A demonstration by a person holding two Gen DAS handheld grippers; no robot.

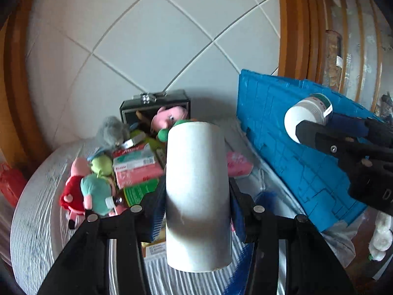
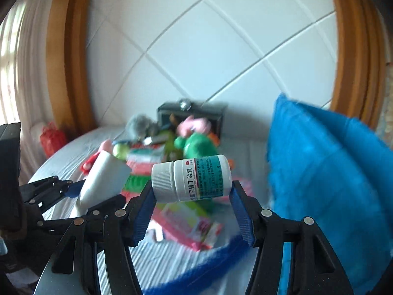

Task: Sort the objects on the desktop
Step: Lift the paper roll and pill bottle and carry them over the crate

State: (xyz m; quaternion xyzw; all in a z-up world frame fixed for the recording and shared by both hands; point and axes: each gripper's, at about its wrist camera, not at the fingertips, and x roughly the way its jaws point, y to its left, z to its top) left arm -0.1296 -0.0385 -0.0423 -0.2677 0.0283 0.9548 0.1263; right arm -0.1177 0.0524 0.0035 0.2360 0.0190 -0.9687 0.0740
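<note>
My left gripper [image 1: 196, 211] is shut on a plain white cylinder bottle [image 1: 197, 191], held upright above the table. It also shows in the right wrist view [image 2: 103, 182] at the left. My right gripper [image 2: 192, 206] is shut on a white medicine bottle [image 2: 194, 178] with a teal label and ribbed white cap, held sideways. In the left wrist view that medicine bottle [image 1: 307, 115] is at the right, in front of the blue lid. A pile of plush toys [image 1: 93, 184] and pink and green boxes [image 1: 136, 164] lies on the striped cloth.
A blue plastic lid [image 1: 289, 147] stands tilted at the right, also in the right wrist view [image 2: 326, 177]. A dark open case [image 1: 157, 108] holds a pink plush at the back by the white tiled wall. A red bag [image 1: 11, 184] sits far left.
</note>
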